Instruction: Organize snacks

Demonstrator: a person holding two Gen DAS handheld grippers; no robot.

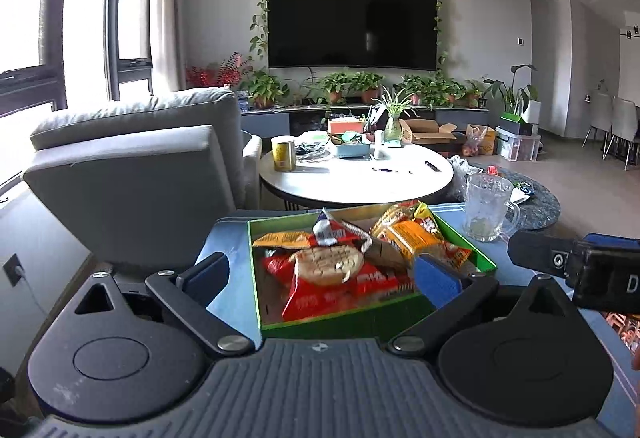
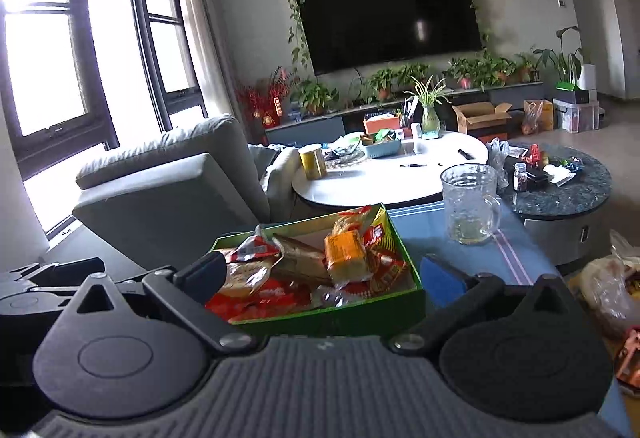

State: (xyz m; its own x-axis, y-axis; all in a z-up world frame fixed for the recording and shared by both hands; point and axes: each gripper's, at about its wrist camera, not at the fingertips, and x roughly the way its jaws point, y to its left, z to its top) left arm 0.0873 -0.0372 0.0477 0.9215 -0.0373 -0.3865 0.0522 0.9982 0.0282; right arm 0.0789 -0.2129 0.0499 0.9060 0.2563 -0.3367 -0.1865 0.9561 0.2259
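Blue cloth covered the worktop (image 1: pixel 230 258), and the green box (image 1: pixel 362 324) of snack bags (image 1: pixel 336 288) sat near a glass mug (image 1: pixel 489 207). Both the left claw (image 1: pixel 320 276) and right claw (image 2: pixel 320 276) stood wide, holding nothing. Those bags looked light, soft and crinkly; a pinch at one edge seemed best.

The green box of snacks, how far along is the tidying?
Done, by the look of it: the green box on the blue cloth holds the snack packets, including the round cracker pack and an orange packet. In hand: nothing; the left gripper and right gripper are both open and empty. Left: no loose snacks show on the cloth, only a glass mug.
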